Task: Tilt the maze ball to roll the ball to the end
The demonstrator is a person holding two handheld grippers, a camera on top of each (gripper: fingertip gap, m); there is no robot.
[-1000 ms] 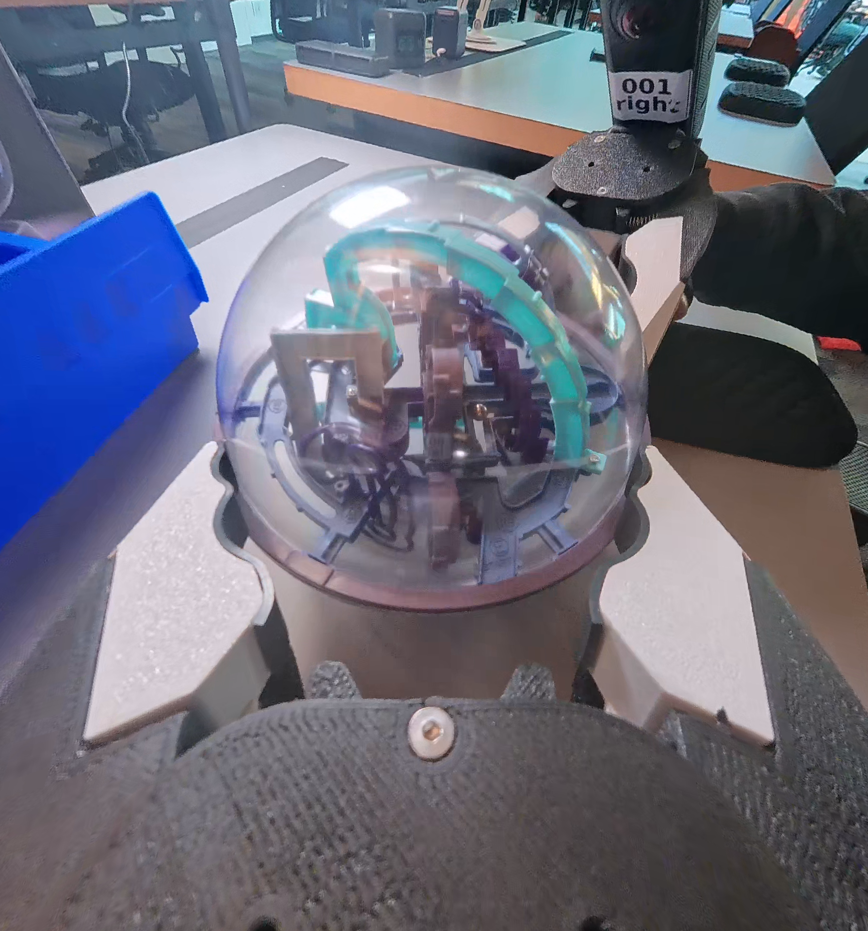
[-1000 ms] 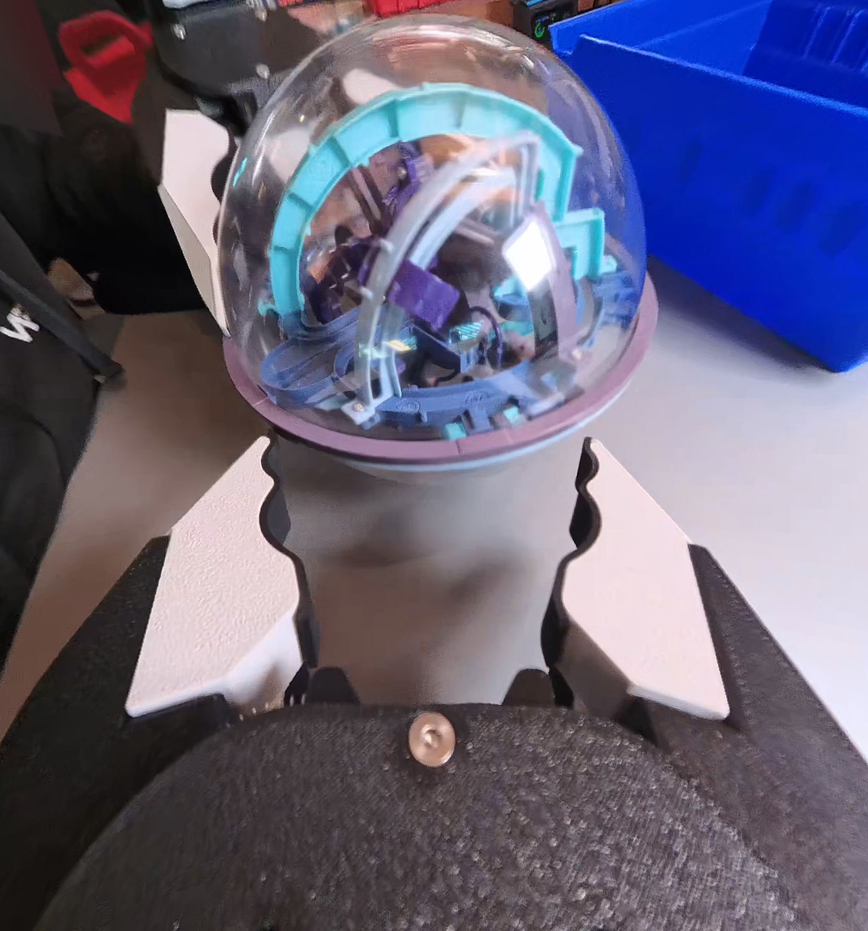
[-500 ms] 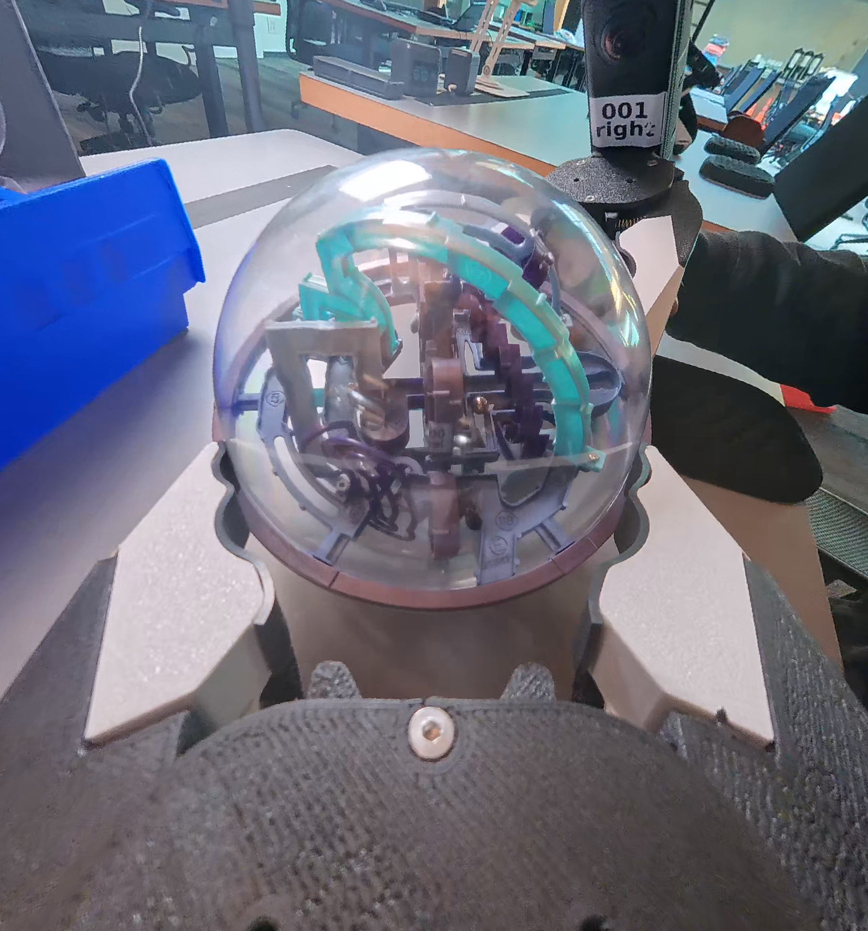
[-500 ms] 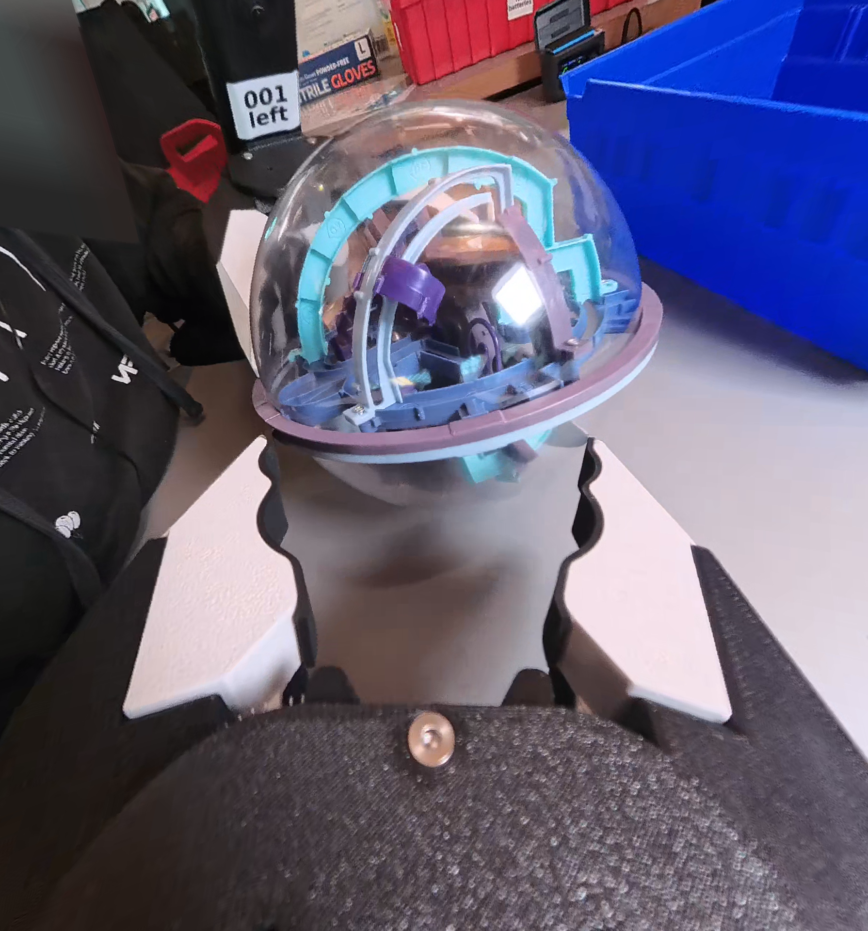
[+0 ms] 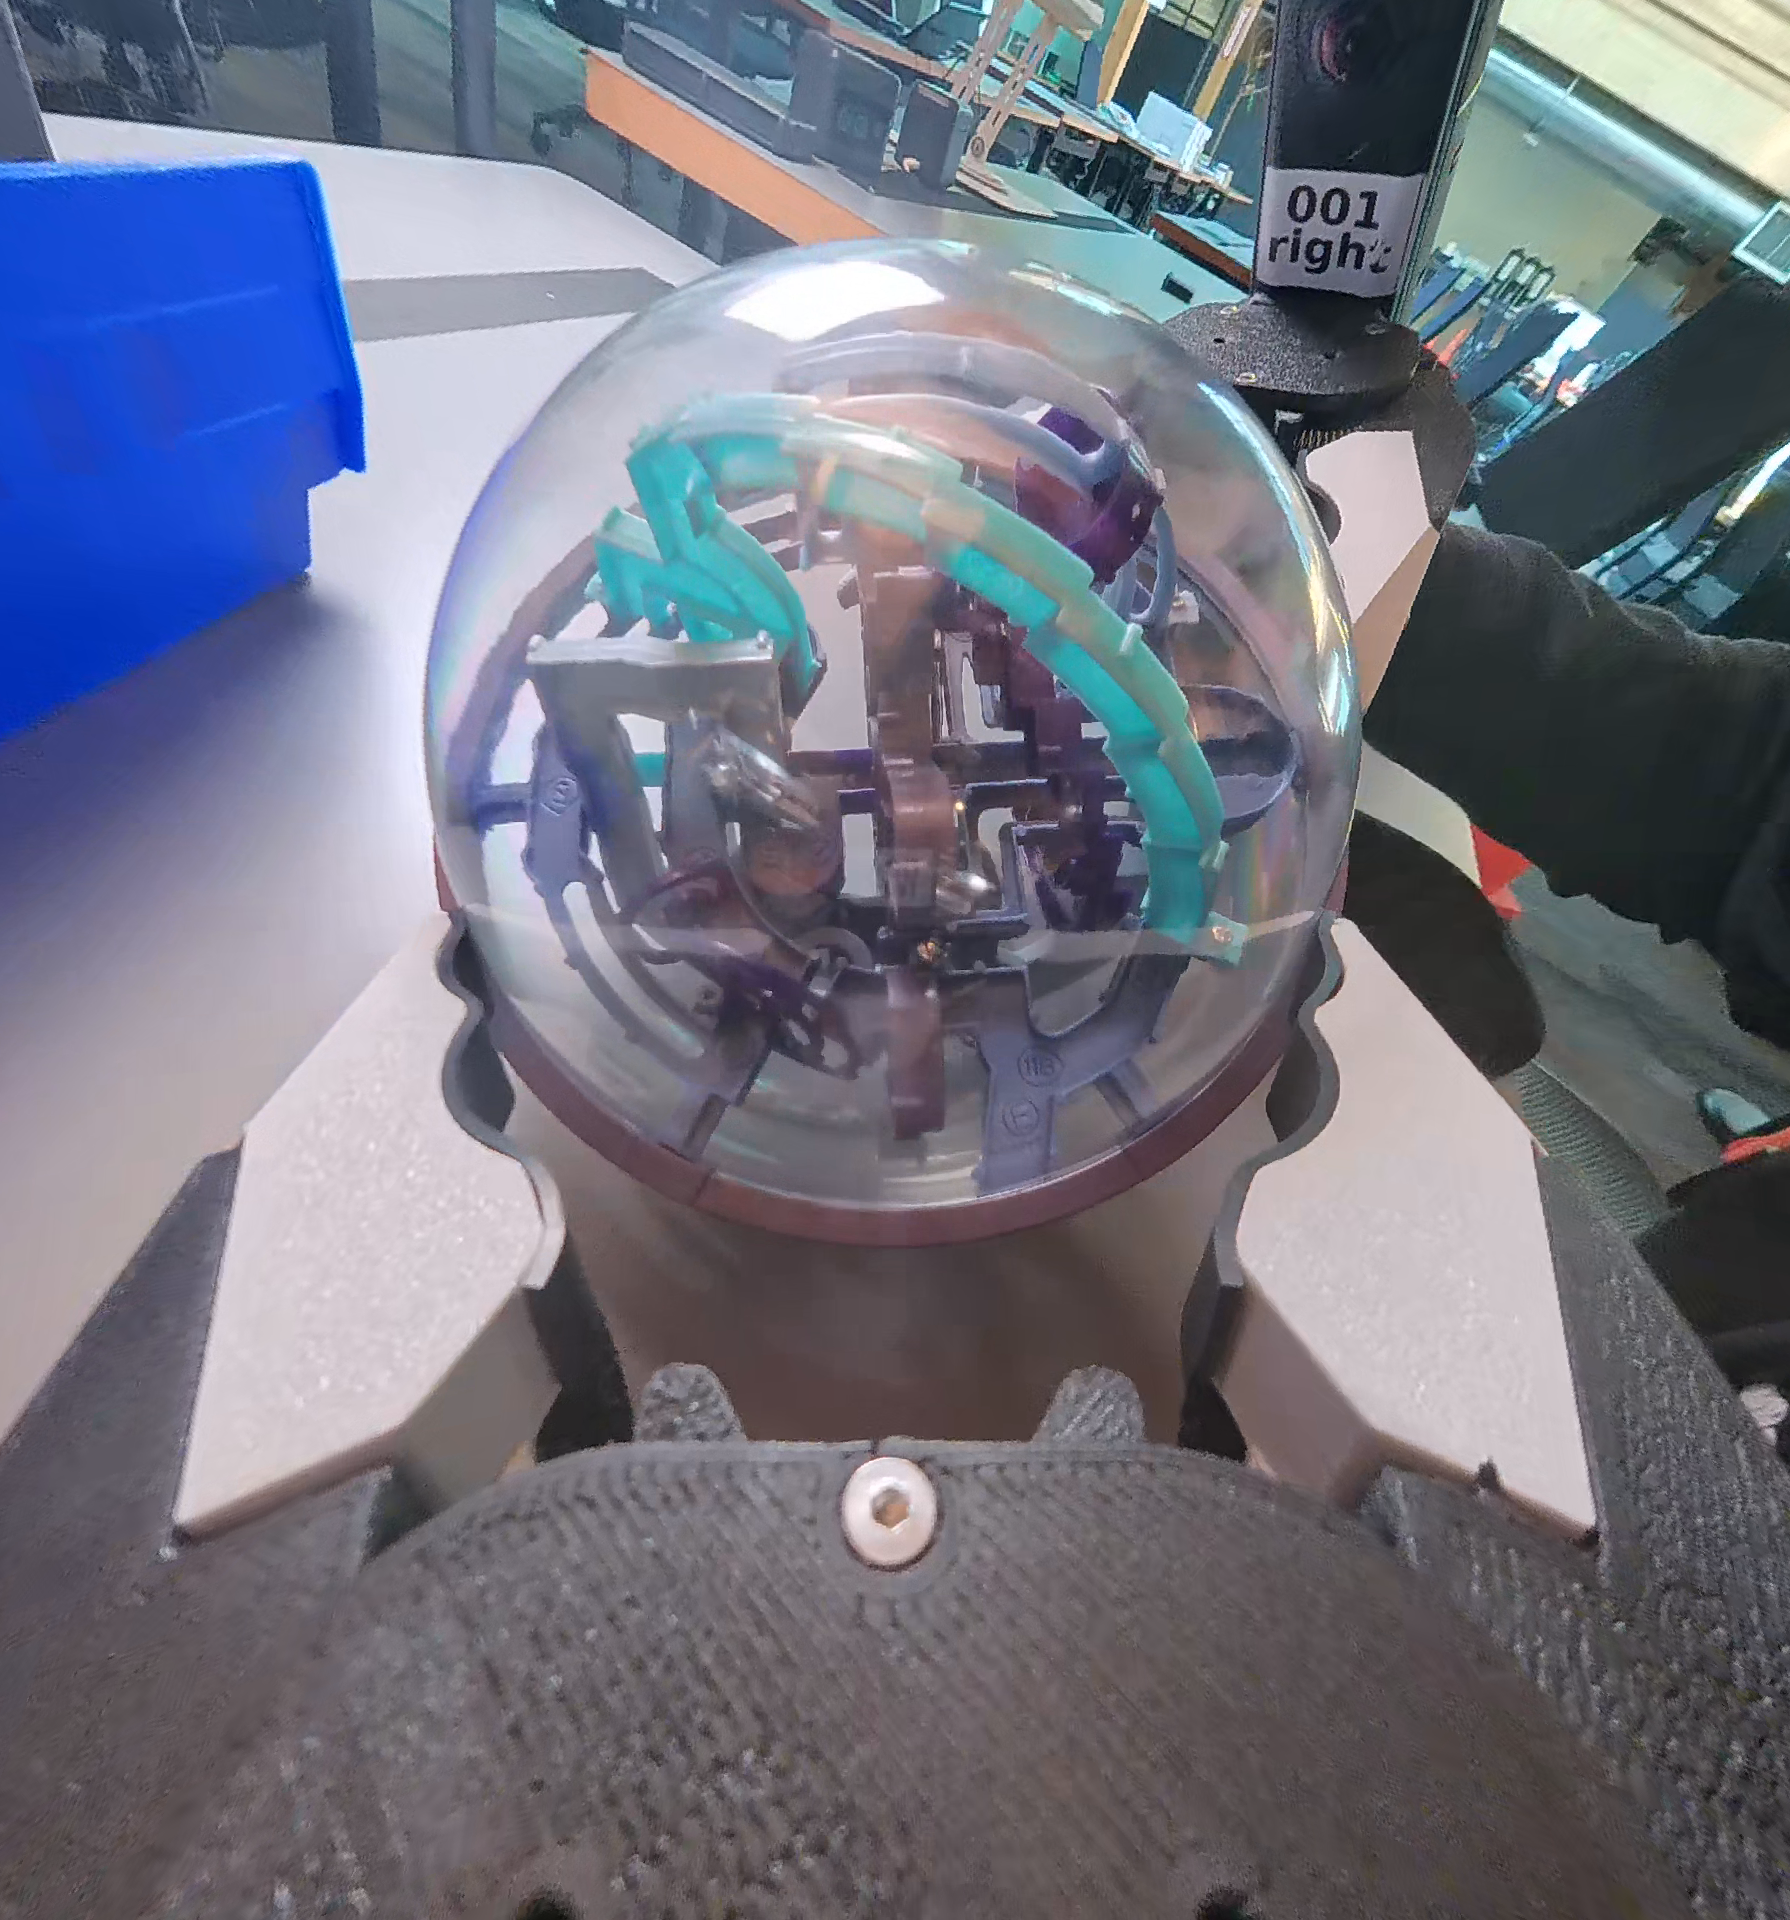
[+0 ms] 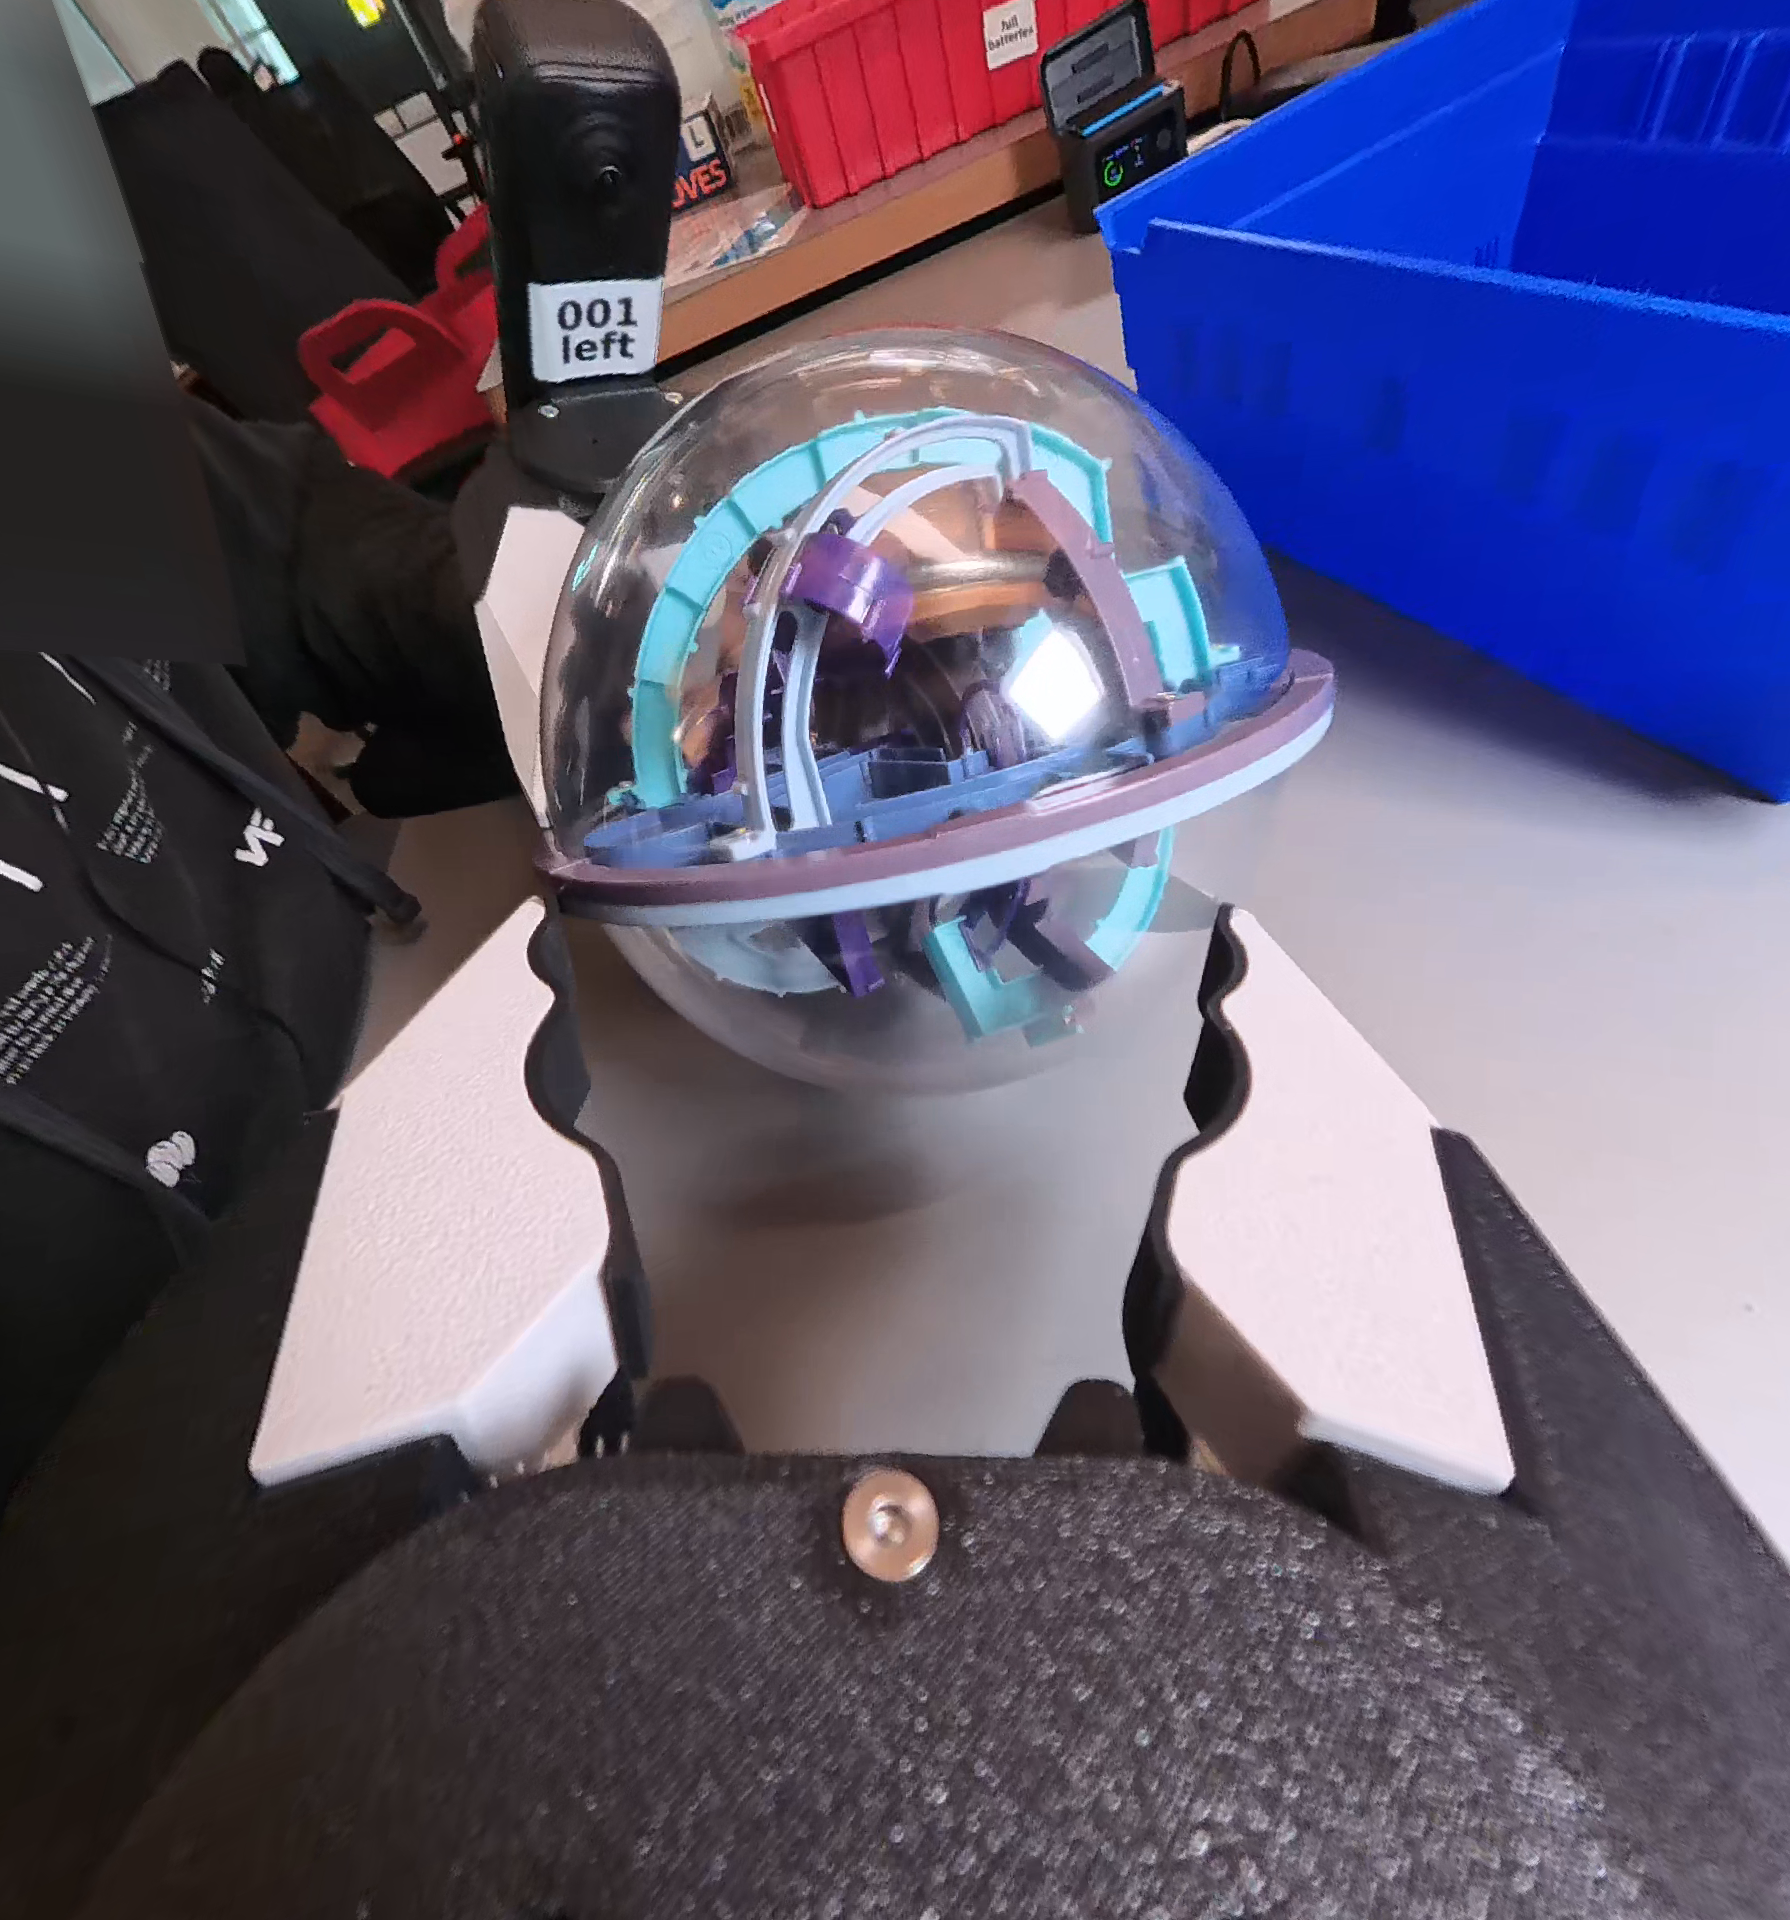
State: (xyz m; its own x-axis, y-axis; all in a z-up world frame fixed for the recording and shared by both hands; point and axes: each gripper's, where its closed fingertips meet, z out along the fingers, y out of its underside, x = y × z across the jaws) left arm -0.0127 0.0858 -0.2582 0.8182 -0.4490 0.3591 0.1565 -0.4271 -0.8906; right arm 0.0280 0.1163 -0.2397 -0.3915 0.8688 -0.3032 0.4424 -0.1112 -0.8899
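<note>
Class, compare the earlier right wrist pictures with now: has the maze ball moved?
Yes. The maze ball has risen from the grey table: its clear lower half and shadow now show beneath the purple rim.

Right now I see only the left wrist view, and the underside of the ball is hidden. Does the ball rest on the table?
Observer: No. The ball hangs above the table; its shadow lies apart below it.
Operator: What is under the ring?
Observer: A teal track and purple pieces, in the clear lower half.
Operator: And inside the bin?
Observer: Partition walls divide it; its floor is hidden.
</note>
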